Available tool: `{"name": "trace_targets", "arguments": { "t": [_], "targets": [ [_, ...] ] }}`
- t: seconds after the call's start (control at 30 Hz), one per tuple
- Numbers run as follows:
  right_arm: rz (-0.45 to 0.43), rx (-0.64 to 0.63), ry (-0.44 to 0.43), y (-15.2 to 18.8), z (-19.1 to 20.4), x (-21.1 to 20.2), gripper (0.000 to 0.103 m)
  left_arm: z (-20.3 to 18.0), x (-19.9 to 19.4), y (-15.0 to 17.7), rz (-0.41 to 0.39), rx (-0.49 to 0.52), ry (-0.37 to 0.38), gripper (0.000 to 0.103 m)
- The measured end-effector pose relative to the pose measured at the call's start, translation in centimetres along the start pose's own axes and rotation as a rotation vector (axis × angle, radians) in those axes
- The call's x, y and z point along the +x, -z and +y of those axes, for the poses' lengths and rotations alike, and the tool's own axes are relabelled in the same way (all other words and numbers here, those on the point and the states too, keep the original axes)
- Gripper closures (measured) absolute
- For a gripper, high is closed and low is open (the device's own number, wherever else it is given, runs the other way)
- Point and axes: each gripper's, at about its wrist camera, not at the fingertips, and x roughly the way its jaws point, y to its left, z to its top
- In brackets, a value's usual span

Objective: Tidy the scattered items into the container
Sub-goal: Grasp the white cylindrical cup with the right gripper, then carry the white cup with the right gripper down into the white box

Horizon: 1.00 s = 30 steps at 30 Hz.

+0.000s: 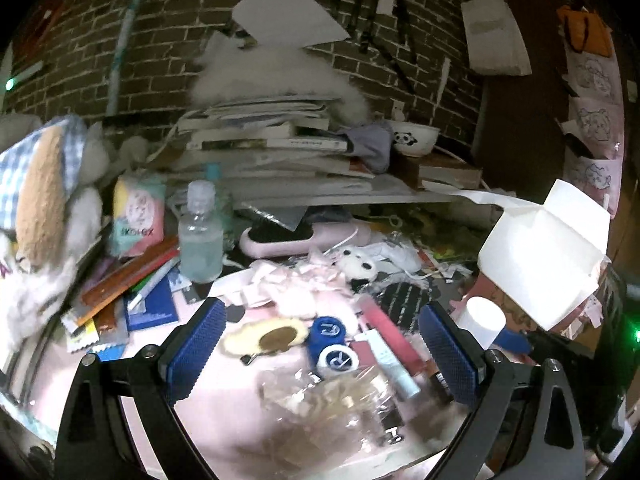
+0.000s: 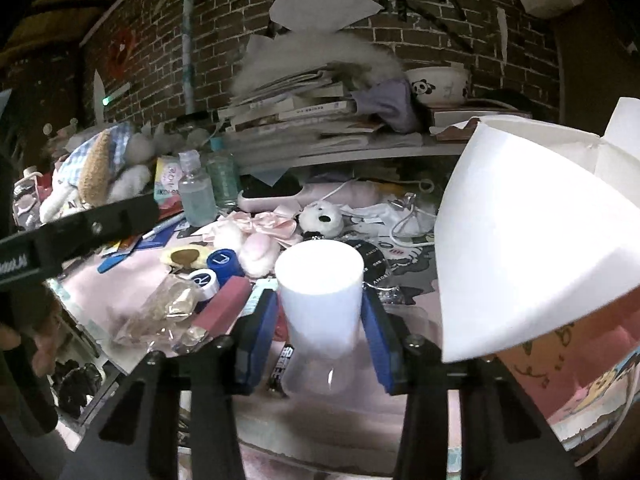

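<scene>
My right gripper is shut on a white cylindrical bottle, held just left of the open white box. In the left wrist view the same bottle shows beside the box at the right. My left gripper is open above the pink tabletop. Between its blue pads lie a blue-and-white contact lens case, a pink tube and a crinkled clear plastic bag. The lens case, the bag and the left gripper's black arm also appear in the right wrist view.
A clear bottle, pens and a wooden ruler lie left. A pink hairbrush, a small panda plush and pink bows sit mid-table. Stacked books and a panda bowl fill a shelf behind. Plush toys crowd the far left.
</scene>
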Motion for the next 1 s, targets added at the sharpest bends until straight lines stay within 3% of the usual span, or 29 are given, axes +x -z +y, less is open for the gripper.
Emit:
{"name": "trace_targets", "arguments": {
  "t": [0.47,0.8,1.0],
  "targets": [
    [-0.037,-0.063,-0.017,-0.6,2.2,-0.9,0.066,2.2,1.2,1.7,0.081,-0.062,-0.041,0.006],
    [-0.13,-0.218,-0.041,-2.1,6.4,-3.7,0.067,2.7,0.6,1.9,0.089,-0.076,-0.071,0.006],
    [-0.195,-0.261,-0.018,-4.0,6.8,-5.6,0.067,2.8,0.2,1.8,0.085,-0.077,-0.075,0.006]
  ]
}}
